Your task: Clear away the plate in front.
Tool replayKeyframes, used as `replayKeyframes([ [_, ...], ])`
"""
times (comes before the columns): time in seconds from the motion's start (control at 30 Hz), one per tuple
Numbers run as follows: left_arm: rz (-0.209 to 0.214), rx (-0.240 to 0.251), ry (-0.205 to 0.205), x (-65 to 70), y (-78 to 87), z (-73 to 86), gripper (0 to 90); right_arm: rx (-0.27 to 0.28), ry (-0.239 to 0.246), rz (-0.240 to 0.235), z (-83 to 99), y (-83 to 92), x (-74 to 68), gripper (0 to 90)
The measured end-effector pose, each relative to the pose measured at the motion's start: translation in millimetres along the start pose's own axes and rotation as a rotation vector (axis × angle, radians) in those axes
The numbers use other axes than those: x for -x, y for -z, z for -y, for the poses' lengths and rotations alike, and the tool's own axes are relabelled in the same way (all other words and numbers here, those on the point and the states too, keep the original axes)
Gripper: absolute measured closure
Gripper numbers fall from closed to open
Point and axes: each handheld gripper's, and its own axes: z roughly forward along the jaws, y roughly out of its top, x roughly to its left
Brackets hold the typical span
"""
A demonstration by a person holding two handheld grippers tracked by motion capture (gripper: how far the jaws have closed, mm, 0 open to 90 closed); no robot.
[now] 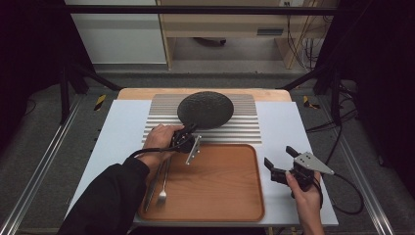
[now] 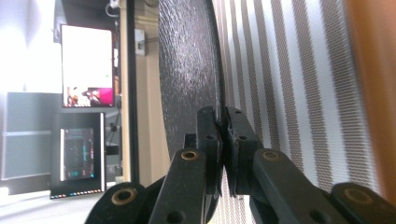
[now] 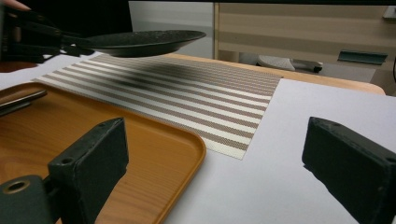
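The plate (image 1: 205,109) I hold is dark with a rough, pebbled, faintly shiny skin. Under it the striped mat (image 1: 230,128) looks woven and matt. My tray (image 1: 220,181) is smooth, grained wood with a soft sheen. The fork (image 1: 162,191) is bright metal. White matt sheeting covers the bench (image 1: 279,122).

Left arm in black long sleeve (image 1: 110,198). Both grippers black: left gripper (image 1: 190,131), right gripper (image 1: 280,161). Grey triangular plate (image 1: 313,163) atop right one; black cable (image 1: 350,196) trailing. Brass-coloured pivot pins (image 2: 189,155) on jaw links.
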Motion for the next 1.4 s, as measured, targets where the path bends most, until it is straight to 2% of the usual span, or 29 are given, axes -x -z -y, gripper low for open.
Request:
replayKeyframes([
  [0.27,-0.033,0.060,-0.017,7.7,41.3,-9.3,85.6,0.004,-0.004,0.001,-1.4,1.0,-0.7,7.1],
  [0.47,-0.038,0.104,-0.030,21.2,67.3,-17.0,85.7,0.001,-0.003,0.006,-1.1,0.7,-0.3,7.0],
  [0.57,-0.037,0.121,-0.050,27.4,77.4,-20.8,85.7,-0.001,-0.002,0.006,-0.6,0.4,-0.2,7.0],
  [0.67,-0.035,0.131,-0.058,34.7,85.3,-23.2,85.6,-0.004,0.002,0.008,-0.4,0.2,-0.1,7.1],
  [0.97,-0.023,0.145,-0.044,52.6,106.9,-23.6,85.6,-0.007,0.004,0.003,-0.4,-1.1,-1.2,7.0],
  [1.07,-0.024,0.141,-0.059,58.0,113.9,-22.6,85.6,-0.009,0.005,0.003,0.2,-1.6,-0.9,7.1],
  [1.23,-0.012,0.142,-0.059,66.7,122.8,-20.4,85.6,-0.009,0.005,0.006,0.6,-1.6,-0.5,7.0],
  [1.4,-0.002,0.144,-0.084,73.6,133.8,-20.0,85.6,-0.013,0.007,0.007,0.8,-1.9,-0.6,7.0],
])
